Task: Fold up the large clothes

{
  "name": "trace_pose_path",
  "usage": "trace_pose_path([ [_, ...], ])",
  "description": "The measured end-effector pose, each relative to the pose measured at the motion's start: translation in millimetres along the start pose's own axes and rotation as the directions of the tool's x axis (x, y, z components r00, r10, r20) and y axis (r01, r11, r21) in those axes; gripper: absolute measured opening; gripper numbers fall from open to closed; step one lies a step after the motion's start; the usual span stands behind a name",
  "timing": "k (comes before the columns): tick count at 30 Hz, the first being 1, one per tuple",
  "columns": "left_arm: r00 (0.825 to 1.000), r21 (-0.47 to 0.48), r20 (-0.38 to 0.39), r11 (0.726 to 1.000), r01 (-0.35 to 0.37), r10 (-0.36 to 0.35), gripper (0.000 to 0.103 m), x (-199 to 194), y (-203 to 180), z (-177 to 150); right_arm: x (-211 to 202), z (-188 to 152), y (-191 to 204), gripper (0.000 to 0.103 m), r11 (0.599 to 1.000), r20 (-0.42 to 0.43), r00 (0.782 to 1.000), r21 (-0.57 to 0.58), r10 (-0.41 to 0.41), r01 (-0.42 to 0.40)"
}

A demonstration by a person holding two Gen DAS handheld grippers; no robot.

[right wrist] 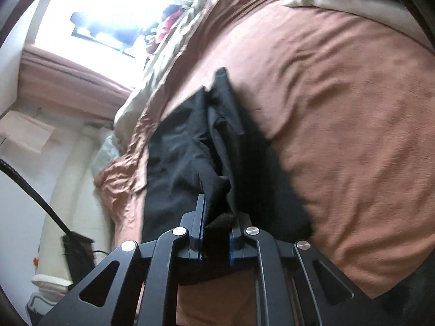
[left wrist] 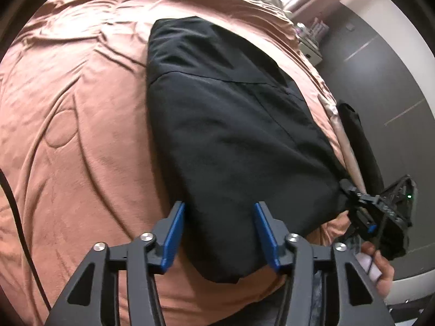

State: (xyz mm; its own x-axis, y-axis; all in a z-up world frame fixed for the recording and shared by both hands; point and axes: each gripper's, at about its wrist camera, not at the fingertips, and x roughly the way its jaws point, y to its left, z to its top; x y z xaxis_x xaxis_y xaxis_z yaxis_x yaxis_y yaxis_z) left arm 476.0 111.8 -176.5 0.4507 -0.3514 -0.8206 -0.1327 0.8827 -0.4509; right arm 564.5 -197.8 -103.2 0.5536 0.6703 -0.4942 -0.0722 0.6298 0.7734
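A large black garment lies lengthwise on a rust-brown bedspread, partly folded with a seam across its upper part. My left gripper is open, its blue-padded fingers straddling the garment's near end just above it. My right gripper shows at the garment's right near corner, shut on the cloth. In the right wrist view the right gripper is shut on a bunched fold of the black garment, which trails away over the bedspread.
The bed's right edge drops to a grey floor. A dark bag hangs by the bed edge. A bright window and cluttered bedding lie at the far end. A black cable crosses at the left.
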Motion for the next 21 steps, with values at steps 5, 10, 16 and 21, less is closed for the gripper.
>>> trace_pose_path([
  [5, 0.999, 0.049, -0.006, 0.998, -0.037, 0.037, 0.047, 11.0, -13.9, -3.9, 7.5, -5.9, -21.6, 0.009, 0.999, -0.022, 1.0, 0.045, 0.007, -0.006],
  [10, 1.0, 0.037, -0.007, 0.999, -0.03, 0.03, 0.047, 8.6, -10.1, -5.4, -0.9, -0.9, -6.0, 0.029, 0.998, -0.017, 0.998, -0.004, -0.065, 0.065],
  [16, 1.0, 0.024, -0.004, 0.999, -0.026, 0.026, 0.054, 5.2, -6.9, -9.5, -4.3, -0.5, 5.1, 0.072, 0.99, -0.027, 0.992, -0.075, -0.124, 0.122],
  [21, 1.0, -0.009, -0.019, 1.0, 0.002, -0.002, 0.062, 10.7, 0.3, -20.2, 5.1, -3.5, -8.8, 0.064, 0.997, -0.091, 0.993, -0.042, -0.075, 0.071],
])
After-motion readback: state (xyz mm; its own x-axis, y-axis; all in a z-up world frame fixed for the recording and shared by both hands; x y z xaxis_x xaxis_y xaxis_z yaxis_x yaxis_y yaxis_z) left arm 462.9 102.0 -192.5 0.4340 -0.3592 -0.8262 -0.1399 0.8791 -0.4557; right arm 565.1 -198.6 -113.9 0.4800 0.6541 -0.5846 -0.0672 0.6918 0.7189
